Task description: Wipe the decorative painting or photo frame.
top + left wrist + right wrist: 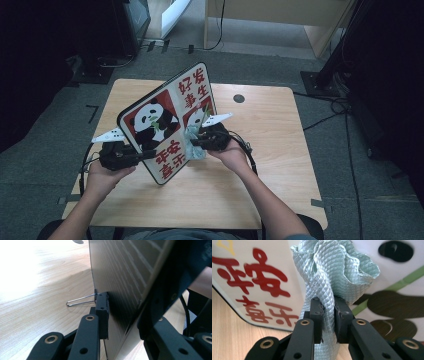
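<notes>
Board: one panda-print board (167, 122), propped upright on edge on the wooden table (280, 165).
Cloth: one pale green cloth (329, 277), bunched against the board's face.
Left gripper (145, 154): jaws clamped on board's edge.
Right gripper (327, 315): jaws pinching the cloth.

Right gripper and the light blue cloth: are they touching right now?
Touching. The right gripper view shows the right gripper with both jaws pressed into the bunched cloth, pinching it narrow between them, in front of the panda board.
</notes>
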Demonstrator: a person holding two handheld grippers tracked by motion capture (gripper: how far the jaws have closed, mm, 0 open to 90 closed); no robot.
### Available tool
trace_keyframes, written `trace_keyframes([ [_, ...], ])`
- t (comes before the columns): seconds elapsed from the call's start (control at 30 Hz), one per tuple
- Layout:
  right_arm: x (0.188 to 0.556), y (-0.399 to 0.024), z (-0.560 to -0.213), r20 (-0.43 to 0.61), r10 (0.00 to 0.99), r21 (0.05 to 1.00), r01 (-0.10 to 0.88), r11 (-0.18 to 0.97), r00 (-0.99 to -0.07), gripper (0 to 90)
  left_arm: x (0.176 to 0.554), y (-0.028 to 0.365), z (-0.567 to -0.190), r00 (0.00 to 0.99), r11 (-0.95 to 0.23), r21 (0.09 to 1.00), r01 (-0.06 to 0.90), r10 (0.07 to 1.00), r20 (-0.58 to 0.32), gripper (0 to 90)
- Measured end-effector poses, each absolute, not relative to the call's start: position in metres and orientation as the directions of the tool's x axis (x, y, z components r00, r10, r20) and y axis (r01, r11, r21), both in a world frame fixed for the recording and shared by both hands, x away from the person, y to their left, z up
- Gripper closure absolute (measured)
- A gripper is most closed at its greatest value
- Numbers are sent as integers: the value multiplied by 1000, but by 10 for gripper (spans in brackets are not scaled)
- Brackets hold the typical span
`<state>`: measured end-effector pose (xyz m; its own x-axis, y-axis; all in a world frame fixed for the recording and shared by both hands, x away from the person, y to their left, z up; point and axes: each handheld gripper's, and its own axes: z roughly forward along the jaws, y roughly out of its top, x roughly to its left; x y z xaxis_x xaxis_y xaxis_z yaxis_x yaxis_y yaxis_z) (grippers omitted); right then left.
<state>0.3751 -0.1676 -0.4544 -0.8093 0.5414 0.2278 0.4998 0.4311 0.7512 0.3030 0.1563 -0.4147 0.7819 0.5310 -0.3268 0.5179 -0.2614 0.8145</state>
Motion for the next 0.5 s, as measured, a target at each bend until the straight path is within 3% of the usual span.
trace_keyframes([
  [0.5, 374, -171, -461, 251, 549, 718, 534, 447, -797, 807, 304, 157, -415, 783, -257, 816, 518, 527, -331, 728],
])
